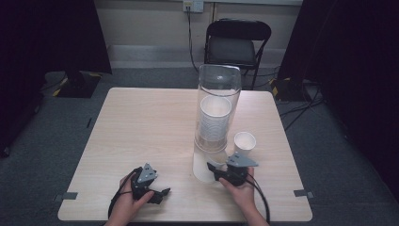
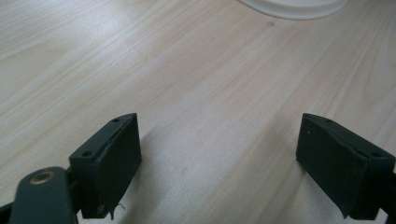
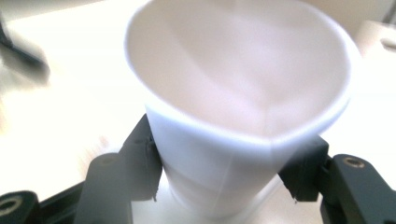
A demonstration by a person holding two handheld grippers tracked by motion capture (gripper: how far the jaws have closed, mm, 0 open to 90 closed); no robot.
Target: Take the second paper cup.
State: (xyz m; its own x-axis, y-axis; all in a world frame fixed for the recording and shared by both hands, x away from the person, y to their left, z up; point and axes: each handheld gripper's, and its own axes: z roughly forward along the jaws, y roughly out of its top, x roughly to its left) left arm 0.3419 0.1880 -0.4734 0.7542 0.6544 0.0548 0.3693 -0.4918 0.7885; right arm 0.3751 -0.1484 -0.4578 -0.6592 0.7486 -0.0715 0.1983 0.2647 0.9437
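Paper cup [image 3: 238, 116] sits gripped between my right jaws, its wall pinched in on both sides so the rim bends out of round. Its long axis runs roughly upright, mouth open toward my right gripper's camera and base down by the worktop [image 1: 141, 122]; whether the base touches the wood I cannot tell. From the high view this cup [image 1: 206, 165] hangs directly under the clear dispenser tube [image 1: 219, 89], which stands upright near the middle of the worktop with a stack of cups [image 1: 214, 123] inside it. My right gripper [image 1: 217, 168] reaches in at the tube's foot. A second cup [image 1: 244, 142] stands upright, mouth up, just beside the tube on its right. My left gripper [image 1: 162, 193] rests low on the worktop near the front edge, well apart from the tube, jaws wide with only bare wood between them.
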